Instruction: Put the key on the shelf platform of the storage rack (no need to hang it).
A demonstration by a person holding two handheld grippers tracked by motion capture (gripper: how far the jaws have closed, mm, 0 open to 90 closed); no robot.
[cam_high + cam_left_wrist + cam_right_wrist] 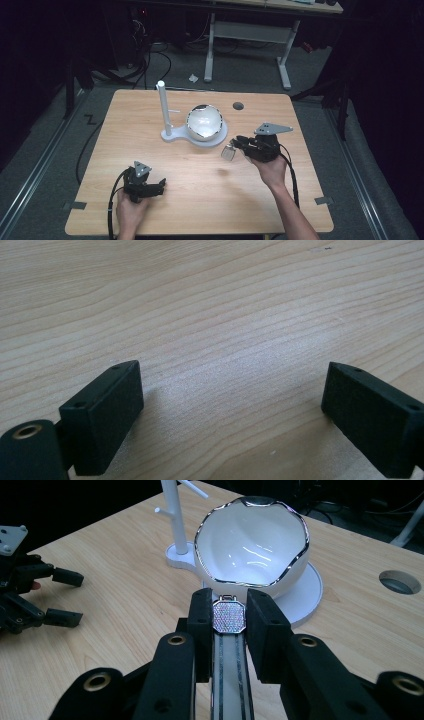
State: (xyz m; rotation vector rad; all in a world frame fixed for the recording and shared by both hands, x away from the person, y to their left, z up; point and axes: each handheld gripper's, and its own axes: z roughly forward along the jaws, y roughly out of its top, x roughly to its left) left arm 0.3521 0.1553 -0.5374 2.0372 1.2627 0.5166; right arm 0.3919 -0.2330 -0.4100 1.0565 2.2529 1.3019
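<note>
Here the right gripper (pixel 230 615) clamps a watch (pixel 229 616) just before the bowl (pixel 250 545); its narrow grip could let it slip onto the counter (pixel 200 170). The left gripper (pixel 230 410) hangs spread, empty.

The worktop (pixel 200 170) is a light wood slab with rounded corners, its grain running across in pale streaks, standing on a grey carpeted floor (pixel 45 165). Toward the far side sits a white stand (pixel 172 134): a flat base with a slim upright post (pixel 163 107) and a small side peg, and on the round end of that base rests a white bowl (pixel 204 121) with a wavy, silver-edged rim. Just right of the bowl, near the far edge, a round cable hole (pixel 238 106) is cut through the wood. Small grey tape pieces mark the near left (pixel 74 205) and near right (pixel 323 201) edges. The left gripper (pixel 159 185) lies low at the near left of the worktop, whether touching it I cannot tell.
</note>
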